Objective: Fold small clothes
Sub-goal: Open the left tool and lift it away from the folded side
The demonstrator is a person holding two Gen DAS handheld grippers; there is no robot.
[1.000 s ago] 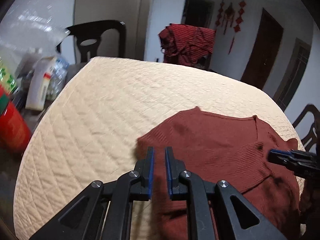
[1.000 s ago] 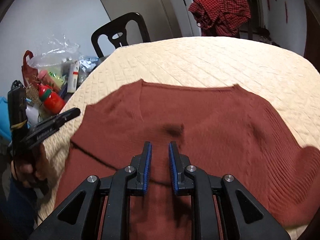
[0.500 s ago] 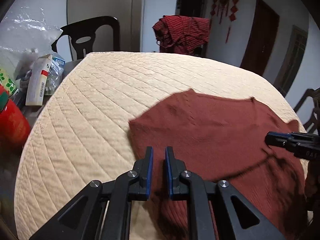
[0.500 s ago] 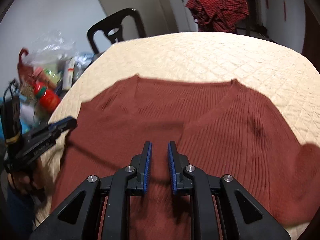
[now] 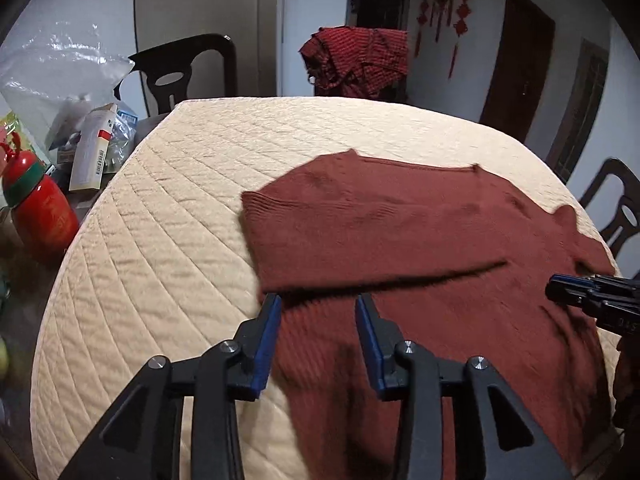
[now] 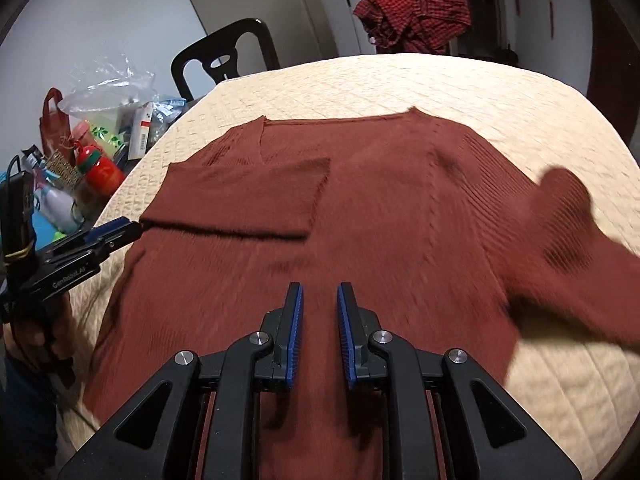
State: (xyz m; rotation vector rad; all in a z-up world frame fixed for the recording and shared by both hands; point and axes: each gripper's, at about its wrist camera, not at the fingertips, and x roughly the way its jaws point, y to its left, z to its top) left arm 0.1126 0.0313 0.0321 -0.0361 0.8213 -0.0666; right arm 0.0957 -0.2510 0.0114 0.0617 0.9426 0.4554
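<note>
A rust-red knit sweater lies flat on the cream quilted table cover. One sleeve is folded across its chest; the other sleeve spreads out to the right. My left gripper hovers at the folded sleeve's near edge, its jaws opening with nothing between them; in the right wrist view the left gripper shows at the sweater's left side. My right gripper hangs over the lower body of the sweater, jaws a narrow gap apart and empty. It shows in the left wrist view as right gripper.
A red checked garment is draped over a chair beyond the table. Black chairs stand at the far left and right. Left of the table stand a red bottle, a box and plastic bags.
My left gripper's jaws have spread apart and the sleeve now lies folded on the sweater's body. Both grippers have shifted across the table over the sweater.
</note>
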